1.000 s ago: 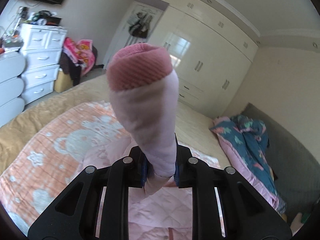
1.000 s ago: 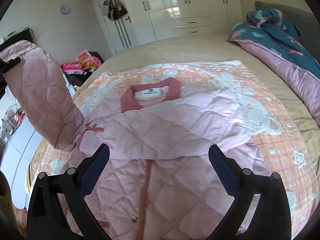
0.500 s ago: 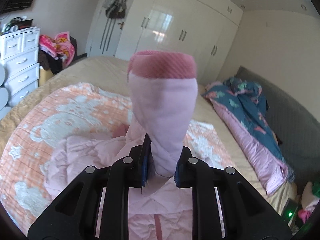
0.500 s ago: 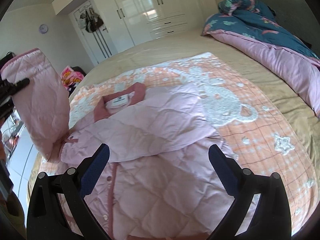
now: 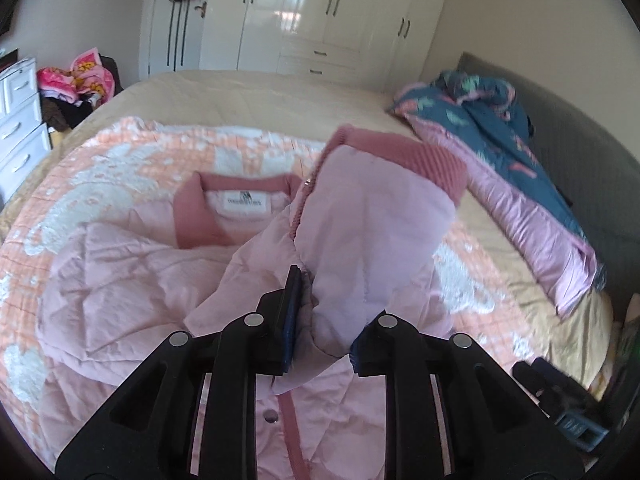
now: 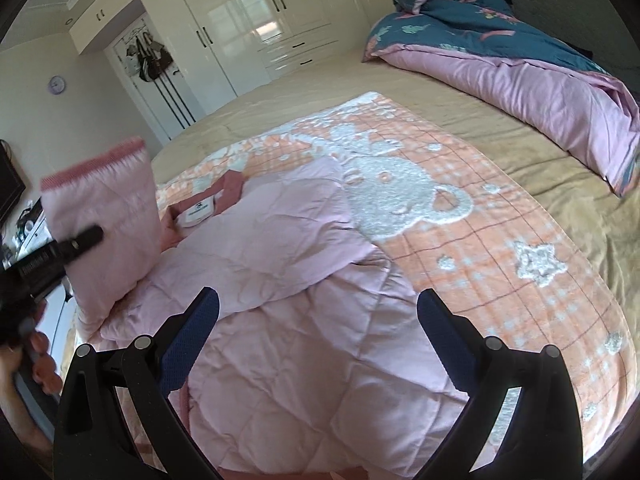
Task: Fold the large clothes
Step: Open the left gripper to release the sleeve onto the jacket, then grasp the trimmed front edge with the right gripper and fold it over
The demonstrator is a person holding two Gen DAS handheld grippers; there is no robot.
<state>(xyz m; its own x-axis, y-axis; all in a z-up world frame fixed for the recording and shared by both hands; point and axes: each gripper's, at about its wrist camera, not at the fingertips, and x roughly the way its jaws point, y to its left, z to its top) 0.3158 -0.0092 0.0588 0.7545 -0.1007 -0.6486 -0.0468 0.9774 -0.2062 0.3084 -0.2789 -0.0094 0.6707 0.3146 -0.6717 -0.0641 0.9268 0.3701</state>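
Observation:
A pink quilted jacket lies front up on an orange bear-print blanket, its collar and white label at the far end. My left gripper is shut on the jacket's left sleeve, whose dark pink ribbed cuff tips over the jacket body. In the right wrist view the jacket has its other sleeve folded across the chest. My right gripper is open and empty above the jacket's lower half. The held sleeve shows at the left there.
A bunched blue and pink duvet lies along the bed's right side by the grey headboard. White wardrobes line the far wall. White drawers and a pile of clothes stand at the left.
My left gripper has swung the held sleeve from upright down and inward over the jacket's chest. My right gripper stayed open and drifted nearer over the jacket's lower half.

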